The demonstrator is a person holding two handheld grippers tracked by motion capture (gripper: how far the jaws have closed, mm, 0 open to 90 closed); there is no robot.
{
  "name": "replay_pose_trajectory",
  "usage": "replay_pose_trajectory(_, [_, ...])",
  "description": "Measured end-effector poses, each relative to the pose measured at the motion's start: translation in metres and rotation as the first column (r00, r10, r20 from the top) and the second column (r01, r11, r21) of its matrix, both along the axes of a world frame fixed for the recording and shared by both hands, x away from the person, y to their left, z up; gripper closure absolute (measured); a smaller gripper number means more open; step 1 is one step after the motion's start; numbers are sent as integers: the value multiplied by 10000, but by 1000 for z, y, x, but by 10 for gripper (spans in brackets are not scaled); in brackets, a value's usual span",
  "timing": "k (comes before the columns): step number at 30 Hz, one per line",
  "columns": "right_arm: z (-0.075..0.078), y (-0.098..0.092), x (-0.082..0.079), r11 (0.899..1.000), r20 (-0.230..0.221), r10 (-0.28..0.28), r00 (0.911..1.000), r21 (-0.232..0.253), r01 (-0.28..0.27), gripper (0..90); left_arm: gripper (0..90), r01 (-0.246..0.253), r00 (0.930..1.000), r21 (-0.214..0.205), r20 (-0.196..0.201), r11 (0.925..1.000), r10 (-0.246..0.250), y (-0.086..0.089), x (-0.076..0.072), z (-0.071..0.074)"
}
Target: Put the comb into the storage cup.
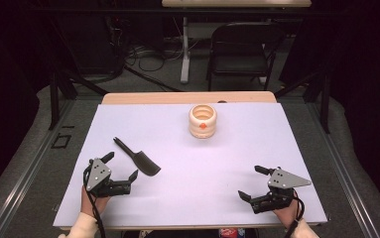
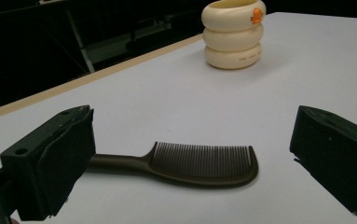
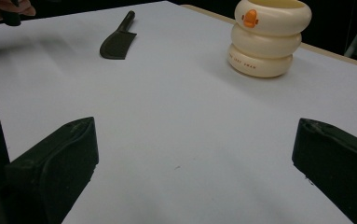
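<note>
Two hand-held grippers were on the counter (image 1: 177,208) at that point, and both had their jaws spread wide with nothing in them. The left hand-held gripper (image 1: 123,166) was the one doing the work: it sat just short of the comb (image 1: 139,158), which lay flat on the near left part of the white surface, handle pointing away toward the far left and teeth end nearer me. In the left gripper view the comb (image 2: 190,163) lay crosswise right between the two jaws, teeth facing up the picture.

My take on doing the pickup well: a flat comb like that gives you almost nothing to bite on, so I figured the jaws had to come down straddling the spine, low enough to nearly scrape the counter, and close across the thin width rather than along the length. Going for the neck where handle meets teeth looked safest to me, since it should balance better there.

The right hand-held gripper (image 1: 251,183) rested at the near right, well apart from everything. The cream ringed cup (image 1: 203,121) stood toward the far middle, well clear of the comb.
</note>
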State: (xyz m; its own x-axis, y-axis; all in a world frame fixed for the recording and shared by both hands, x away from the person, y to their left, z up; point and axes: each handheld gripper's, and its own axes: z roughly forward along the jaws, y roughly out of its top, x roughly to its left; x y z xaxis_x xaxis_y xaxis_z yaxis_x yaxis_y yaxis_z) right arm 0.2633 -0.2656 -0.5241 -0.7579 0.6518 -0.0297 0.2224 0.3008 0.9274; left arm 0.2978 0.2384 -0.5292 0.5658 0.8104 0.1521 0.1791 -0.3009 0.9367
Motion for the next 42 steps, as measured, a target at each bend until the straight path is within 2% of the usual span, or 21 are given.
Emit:
replay_pose_trajectory(2, [0, 0, 0, 10000, 3, -24, 10000, -8, 24, 0, 1, -99, 9999, 82, 74, 9999, 98, 0, 3, 0])
replay_pose_trajectory(3, [0, 0, 0, 10000, -3, -9, 10000, 1, 9, 0, 1, -295, 9995, 156, 121, 9994, 293, 1, 9, -1])
replay_pose_trajectory(8, [0, 0, 0, 10000, -14, 7, 10000, -23, -7, 0, 1, -590, 9981, 266, 178, 9979, 586, 5, 23, 0])
replay_pose_trajectory(12, [0, 0, 0, 10000, -13, 6, 10000, -23, -6, 0, 1, -765, 9970, 174, 124, 9969, 762, 8, 30, 1])
replay_pose_trajectory(18, [0, 0, 0, 10000, 0, -6, 10000, -21, 6, 0, 1, -1035, 9946, 257, 121, 9943, 1032, 12, 42, 2])
replay_pose_trajectory(24, [0, 0, 0, 10000, -18, -8, 10000, -47, 8, 0, 1, -1341, 9907, 392, -159, 9902, 1348, 15, 56, 3])
replay_pose_trajectory(27, [0, 0, 1, 10000, -18, -11, 10000, -44, 11, 0, 0, -1536, 9871, 483, -371, 9869, 1555, 17, 64, 4])
replay_pose_trajectory(28, [0, 0, 1, 10000, -22, -13, 10000, -48, 13, 0, 0, -1614, 9848, 428, -578, 9860, 1638, 18, 72, 4])
replay_pose_trajectory(32, [0, -1, 1, 10000, -16, -10, 10000, -34, 10, 0, 0, -1720, 9817, 493, -747, 9839, 1754, 20, 83, 4])
replay_pose_trajectory(34, [0, -1, 1, 10000, -31, -24, 10000, -16, 24, 0, 0, -1882, 9768, 486, -949, 9809, 1921, 22, 91, 5])
replay_pose_trajectory(37, [0, -1, 1, 10000, -28, -17, 10000, -26, 17, 0, 0, -2015, 9751, 474, -849, 9783, 2049, 24, 95, 6])
replay_pose_trajectory(39, [0, -1, 1, 10000, -40, -35, 10000, -41, 35, 0, 0, -2076, 9717, 445, -1061, 9772, 2113, 26, 103, 7])
replay_pose_trajectory(42, [0, -1, 1, 10000, -58, -49, 10000, -36, 49, 0, 0, -2198, 9682, 511, -1111, 9742, 2242, 27, 107, 7])
